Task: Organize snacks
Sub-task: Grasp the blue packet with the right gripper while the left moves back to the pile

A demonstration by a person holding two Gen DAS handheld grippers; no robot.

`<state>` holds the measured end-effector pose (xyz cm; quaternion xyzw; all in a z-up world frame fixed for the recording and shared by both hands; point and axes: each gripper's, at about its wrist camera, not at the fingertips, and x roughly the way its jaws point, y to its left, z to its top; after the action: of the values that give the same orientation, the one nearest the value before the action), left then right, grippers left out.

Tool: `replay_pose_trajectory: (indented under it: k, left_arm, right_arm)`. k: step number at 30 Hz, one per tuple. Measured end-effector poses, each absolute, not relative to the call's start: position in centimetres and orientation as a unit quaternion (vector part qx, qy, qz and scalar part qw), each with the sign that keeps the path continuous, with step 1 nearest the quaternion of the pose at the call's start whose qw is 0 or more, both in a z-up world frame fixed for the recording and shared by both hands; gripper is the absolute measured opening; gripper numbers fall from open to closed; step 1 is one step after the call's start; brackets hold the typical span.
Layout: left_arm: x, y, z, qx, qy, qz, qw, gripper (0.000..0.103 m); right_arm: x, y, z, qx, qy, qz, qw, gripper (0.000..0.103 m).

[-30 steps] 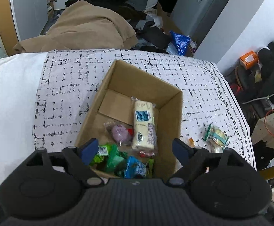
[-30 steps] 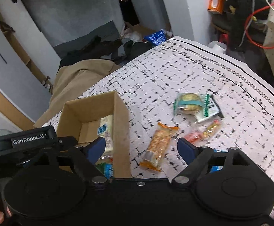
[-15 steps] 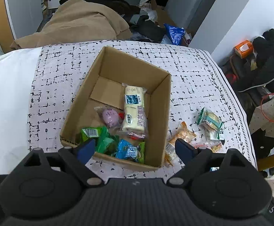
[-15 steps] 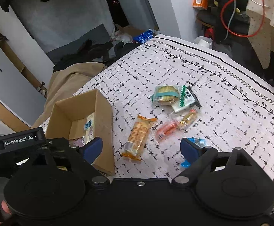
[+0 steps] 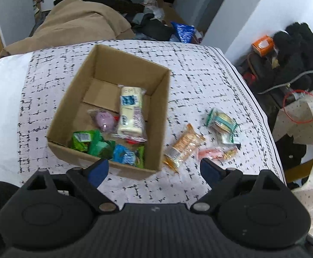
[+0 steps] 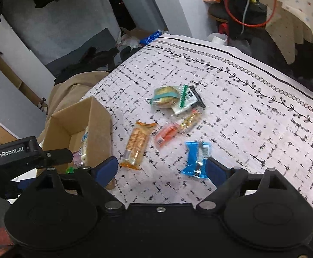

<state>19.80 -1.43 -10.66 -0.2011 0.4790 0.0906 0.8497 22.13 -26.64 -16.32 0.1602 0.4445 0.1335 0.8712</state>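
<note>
A cardboard box stands on the patterned cloth and holds a long white pack, a pink sweet, green packs and a blue pack. To its right on the cloth lie an orange pack, a red-and-gold pack, a green-banded pack and a blue pack. My left gripper is open and empty, above the box's near edge. My right gripper is open and empty, above the loose packs.
The patterned cloth covers a table; its far and right edges drop off. A tan blanket and dark clothes lie behind. Black bags, an orange box and red cable sit at the right. The left gripper's body shows in the right wrist view.
Both grippers have pulled back and up, so the box and the loose packs sit farther away and more of the cloth shows. The blue pack on the cloth has come into the right view.
</note>
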Motion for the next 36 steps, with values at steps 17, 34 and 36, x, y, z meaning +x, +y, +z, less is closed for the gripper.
replay_pose_trajectory:
  k: [17, 34, 36]
  left_arm:
    - [21.2, -6.5, -11.7, -0.146, 0.484, 0.037, 0.862, 0.089]
    - [25.1, -8.7, -14.5, -0.105, 0.505, 0.017, 0.857, 0.076]
    - [25.6, -8.9, -14.9, -0.099, 0.508, 0.015, 0.856, 0.075]
  right_arm:
    - [23.5, -29.0, -19.8, 0.185, 0.476, 0.121, 0.851, 0.071]
    - [26.8, -29.1, -24.0, 0.195, 0.514, 0.122, 0.827, 0.061]
    - [27.2, -29.0, -24.5, 0.195, 0.519, 0.122, 0.823, 0.061]
